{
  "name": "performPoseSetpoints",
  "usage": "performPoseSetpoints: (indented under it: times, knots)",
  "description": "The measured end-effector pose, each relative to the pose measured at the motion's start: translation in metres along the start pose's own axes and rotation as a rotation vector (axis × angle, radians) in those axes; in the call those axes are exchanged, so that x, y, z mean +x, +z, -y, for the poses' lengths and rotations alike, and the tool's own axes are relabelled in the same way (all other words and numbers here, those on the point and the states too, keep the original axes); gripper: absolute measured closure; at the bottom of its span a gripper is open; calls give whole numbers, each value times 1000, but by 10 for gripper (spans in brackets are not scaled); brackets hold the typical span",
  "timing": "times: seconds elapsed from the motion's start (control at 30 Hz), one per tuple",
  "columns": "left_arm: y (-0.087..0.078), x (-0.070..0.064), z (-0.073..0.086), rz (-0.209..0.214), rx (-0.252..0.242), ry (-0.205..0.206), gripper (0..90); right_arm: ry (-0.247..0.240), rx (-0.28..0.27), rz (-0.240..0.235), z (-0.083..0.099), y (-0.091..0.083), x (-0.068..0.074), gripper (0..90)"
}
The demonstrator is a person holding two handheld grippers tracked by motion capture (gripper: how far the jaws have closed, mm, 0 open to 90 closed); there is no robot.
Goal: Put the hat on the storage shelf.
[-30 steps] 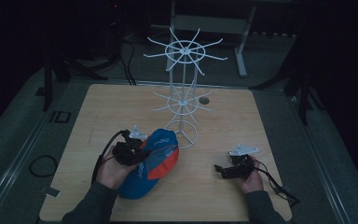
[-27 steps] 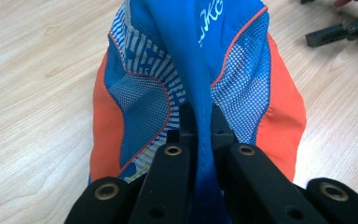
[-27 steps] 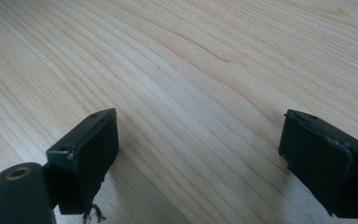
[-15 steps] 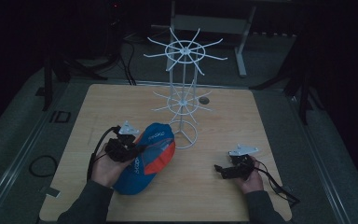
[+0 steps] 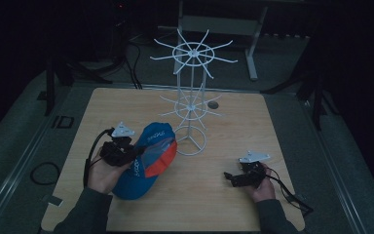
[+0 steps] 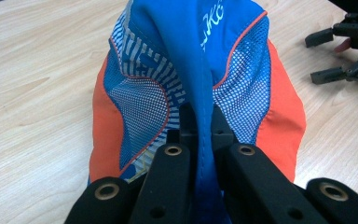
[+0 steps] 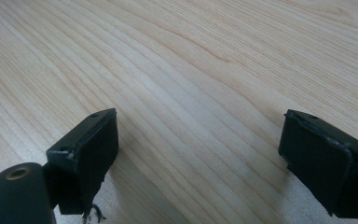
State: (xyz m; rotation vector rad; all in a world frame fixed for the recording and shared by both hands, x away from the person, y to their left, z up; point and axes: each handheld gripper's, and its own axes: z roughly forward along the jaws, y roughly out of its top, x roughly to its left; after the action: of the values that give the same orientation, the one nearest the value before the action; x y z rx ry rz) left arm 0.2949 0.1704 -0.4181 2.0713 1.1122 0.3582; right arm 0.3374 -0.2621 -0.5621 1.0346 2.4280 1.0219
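Left gripper [image 5: 126,152] jaws pinched on blue-and-orange mesh fabric cap [image 5: 148,158]; white wire hanging rack [image 5: 191,105] at 2 o'clock; right gripper [image 5: 233,178] wide open, empty

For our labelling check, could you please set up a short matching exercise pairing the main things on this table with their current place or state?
Column one:
1. left tongs
2. right tongs
3. cap
4. white wire rack

Column two:
A. standing upright toward the table's far side
B. open over bare wood
C. blue and orange, pinched by a fold of its fabric
D. shut on fabric

Pairs: 1-D, 2-B, 3-C, 4-A
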Motion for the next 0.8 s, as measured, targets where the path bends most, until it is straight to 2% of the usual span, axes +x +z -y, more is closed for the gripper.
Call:
performPoseSetpoints:
  times: [0.63,0.8]
  knots:
    - [-15,14,-3,-21,-29,-10,898,-1,1,0,0,0,0,118]
    - [-19,20,-3,-11,-43,-11,897,-1,0,0,0,0,0,118]
